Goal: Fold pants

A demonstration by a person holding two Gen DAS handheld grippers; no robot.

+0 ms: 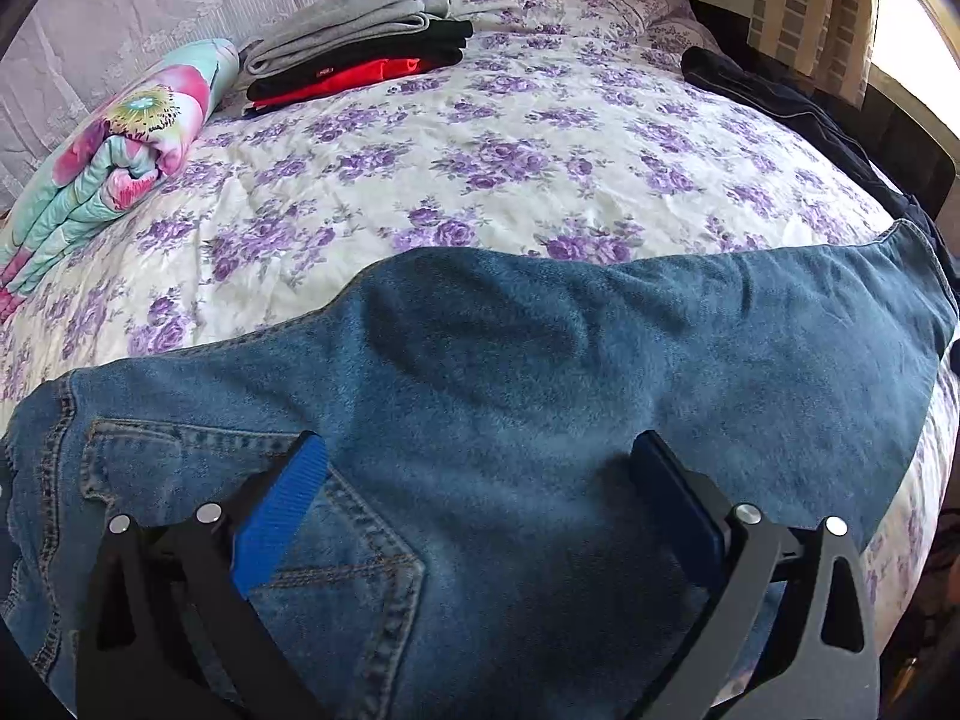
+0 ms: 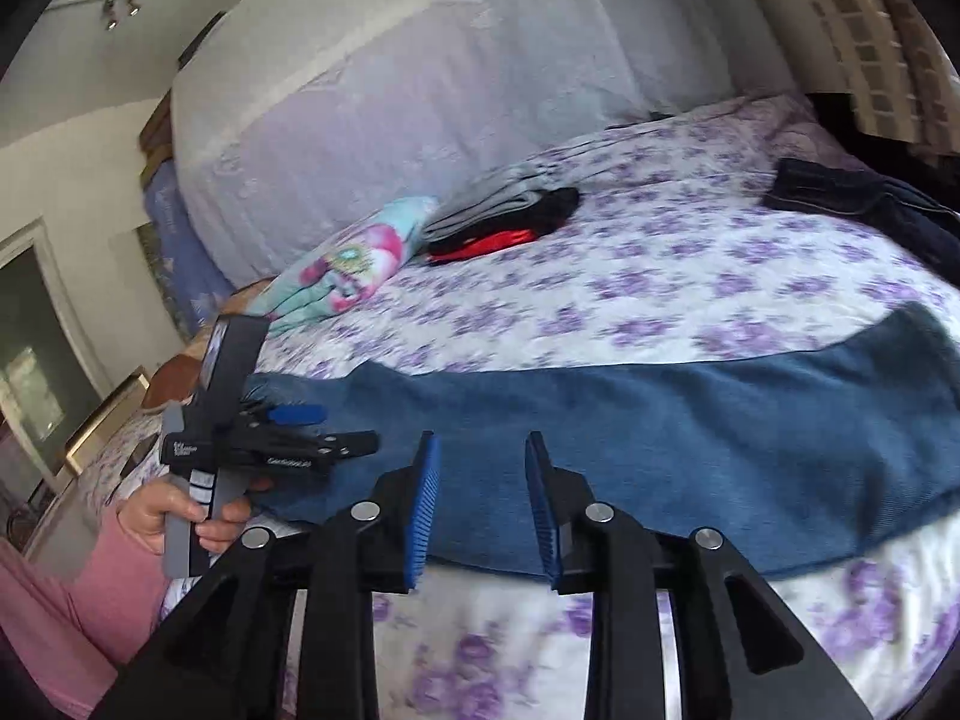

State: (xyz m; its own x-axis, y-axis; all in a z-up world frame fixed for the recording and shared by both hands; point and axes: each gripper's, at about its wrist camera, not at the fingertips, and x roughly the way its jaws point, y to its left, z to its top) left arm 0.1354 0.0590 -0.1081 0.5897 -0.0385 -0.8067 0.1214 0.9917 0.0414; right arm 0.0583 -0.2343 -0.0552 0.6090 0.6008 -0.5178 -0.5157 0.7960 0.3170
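Bedroom with a purple-flowered white bedspread (image 1: pixel 480 138)

A pale lace-covered headboard (image 2: pixel 456 78) stands far; brick-patterned beige curtains (image 1: pixel 810 6) hang right, daylight beside them.

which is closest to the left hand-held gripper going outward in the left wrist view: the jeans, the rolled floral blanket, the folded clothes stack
Measured from the left hand-held gripper:
1. Jeans: right under its open fingers, across the near edge of the bed.
2. Rolled floral blanket: farther back, on the left side.
3. Folded clothes stack: farthest, near the head of the bed, just right of the blanket.
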